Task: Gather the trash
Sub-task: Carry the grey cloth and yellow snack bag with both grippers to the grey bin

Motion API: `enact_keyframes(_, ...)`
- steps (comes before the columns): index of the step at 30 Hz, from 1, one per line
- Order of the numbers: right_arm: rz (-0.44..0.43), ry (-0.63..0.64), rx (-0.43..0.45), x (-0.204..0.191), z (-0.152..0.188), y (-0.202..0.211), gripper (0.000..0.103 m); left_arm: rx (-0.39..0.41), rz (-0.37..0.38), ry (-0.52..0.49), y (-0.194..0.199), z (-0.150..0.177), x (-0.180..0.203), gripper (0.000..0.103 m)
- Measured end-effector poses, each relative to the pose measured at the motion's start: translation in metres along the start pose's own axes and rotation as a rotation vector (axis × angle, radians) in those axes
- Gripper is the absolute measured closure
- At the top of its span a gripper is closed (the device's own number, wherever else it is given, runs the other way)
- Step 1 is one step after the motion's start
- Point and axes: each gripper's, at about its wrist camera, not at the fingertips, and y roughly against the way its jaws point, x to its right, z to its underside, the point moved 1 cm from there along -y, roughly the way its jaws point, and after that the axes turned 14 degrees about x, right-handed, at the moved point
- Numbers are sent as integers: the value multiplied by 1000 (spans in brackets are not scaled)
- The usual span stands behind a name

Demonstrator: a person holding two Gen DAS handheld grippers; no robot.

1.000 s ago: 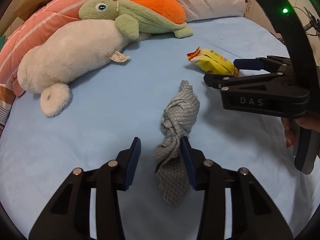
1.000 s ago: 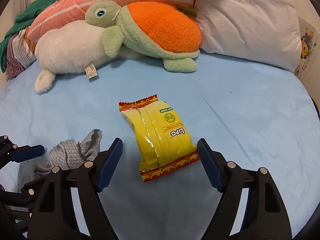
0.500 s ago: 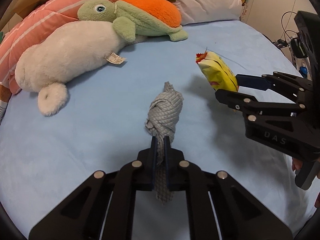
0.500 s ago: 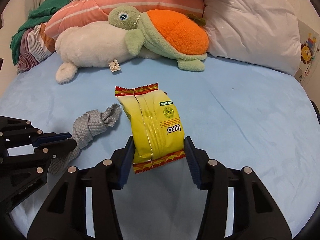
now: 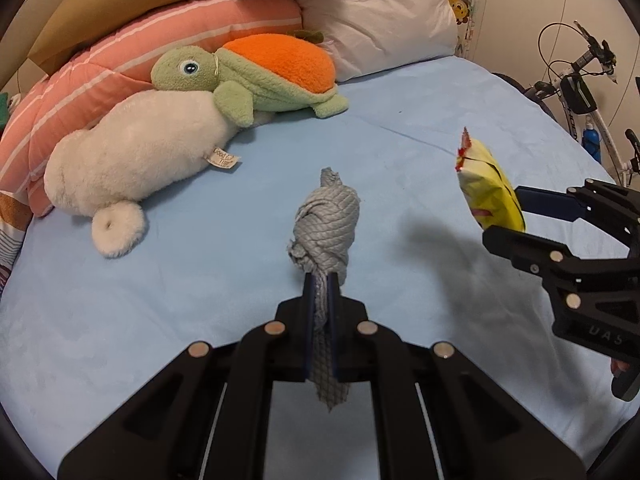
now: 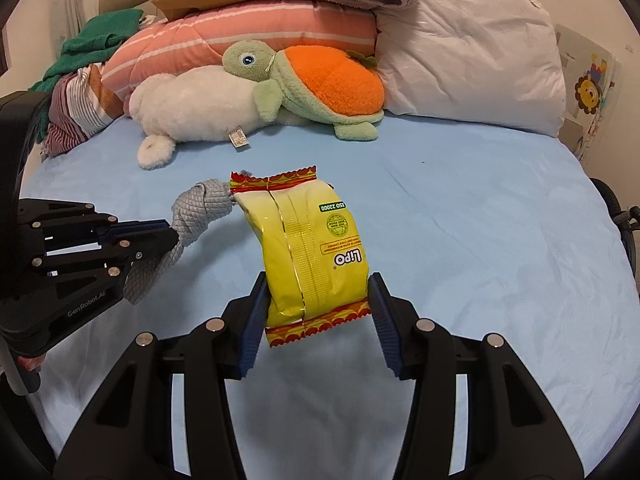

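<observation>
A knotted grey cloth (image 5: 326, 228) hangs above the blue bed sheet (image 5: 168, 280), pinched at its lower end by my left gripper (image 5: 320, 292), which is shut on it. In the right wrist view the same grey cloth (image 6: 200, 210) sticks out of the left gripper (image 6: 172, 236) at the left. A yellow snack packet (image 6: 312, 252) with red crimped ends is clamped between the blue pads of my right gripper (image 6: 318, 304) and is lifted off the sheet. The left wrist view shows that packet (image 5: 486, 188) edge-on in the right gripper (image 5: 508, 216) at the right.
A white plush toy (image 5: 132, 152) and a green turtle plush with an orange shell (image 5: 264, 76) lie at the head of the bed against a pink striped pillow (image 5: 120, 72) and a white pillow (image 5: 372, 16). Folded clothes (image 6: 80, 92) lie far left. A bicycle (image 5: 580, 92) stands beyond the bed's right edge.
The left gripper closed on the grey cloth and raised it. The right gripper closed on the yellow packet, lifted it and carried it back from the plush toys.
</observation>
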Motion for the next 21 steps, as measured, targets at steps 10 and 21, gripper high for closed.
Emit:
enact_keyframes(10,47,-24,53,-4,3,100,56,89,55,-57,61,-7,30,97)
enact_keyframes(21,146,-52,148,-15,23,255,56,189,184,-155,170,1,91,96)
